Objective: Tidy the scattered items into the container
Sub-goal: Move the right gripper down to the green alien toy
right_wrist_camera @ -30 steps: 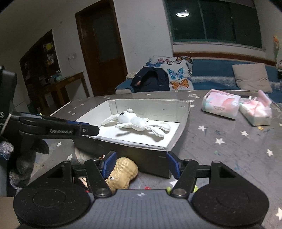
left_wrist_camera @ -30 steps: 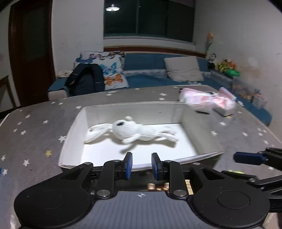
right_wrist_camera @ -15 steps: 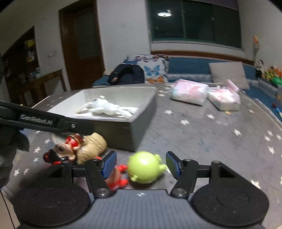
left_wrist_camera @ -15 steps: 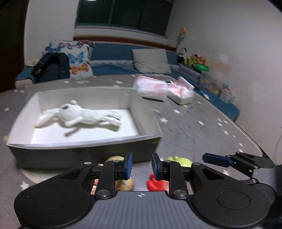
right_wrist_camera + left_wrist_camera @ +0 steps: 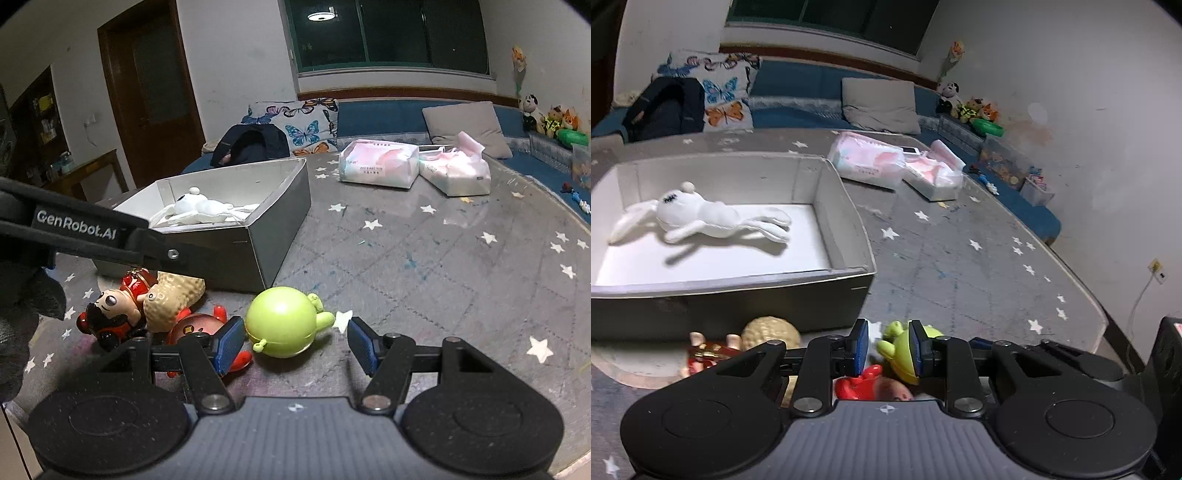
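Altogether four toys outside the box (image 5: pixel 273 206), one rabbit (image 5: pixel 698 216) inside — both grippers (image 5: pixel 293 341) spread, pinching nothing.

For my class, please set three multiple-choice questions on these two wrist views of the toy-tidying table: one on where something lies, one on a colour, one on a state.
1. Where does the white plush rabbit lie?
A. inside the grey cardboard box
B. on the star-patterned table
C. on the blue sofa

2. What colour is the round plastic toy in front of the right gripper?
A. blue
B. lime green
C. white

3. How do the right gripper's jaws stand?
A. clamped on the toy
B. open, the toy lying partly between them
C. shut and empty

Answers:
1 A: the rabbit rests on the box floor.
2 B: its ball-shaped body is lime green.
3 B: there is a clear gap at the right-hand pad.
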Demonstrator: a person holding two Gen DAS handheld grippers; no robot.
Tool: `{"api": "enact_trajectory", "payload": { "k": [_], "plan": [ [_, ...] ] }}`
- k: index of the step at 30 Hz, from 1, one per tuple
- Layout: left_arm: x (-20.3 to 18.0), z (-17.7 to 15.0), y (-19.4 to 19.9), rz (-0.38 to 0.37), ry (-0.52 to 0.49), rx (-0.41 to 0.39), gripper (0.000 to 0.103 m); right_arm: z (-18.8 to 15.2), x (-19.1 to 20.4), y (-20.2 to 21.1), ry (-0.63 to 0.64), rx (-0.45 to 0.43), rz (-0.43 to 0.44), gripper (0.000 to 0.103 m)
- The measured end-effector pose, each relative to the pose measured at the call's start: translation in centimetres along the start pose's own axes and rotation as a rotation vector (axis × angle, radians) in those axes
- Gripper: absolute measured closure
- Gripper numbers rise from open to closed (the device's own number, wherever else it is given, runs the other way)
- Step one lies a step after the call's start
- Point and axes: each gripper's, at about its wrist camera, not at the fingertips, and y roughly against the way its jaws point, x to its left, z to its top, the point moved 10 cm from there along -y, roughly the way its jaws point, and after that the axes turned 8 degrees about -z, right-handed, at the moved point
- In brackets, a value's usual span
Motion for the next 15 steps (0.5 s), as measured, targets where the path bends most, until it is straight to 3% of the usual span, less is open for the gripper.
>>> {"api": "enact_trajectory", "payload": {
  "k": [15],
  "plan": [
    [0.1,0.1,-2.6,-0.053,0.08,0.056,0.077,-0.1,0.1,-1.7,-0.046,0.026,0.041,0.04]
  ]
}}
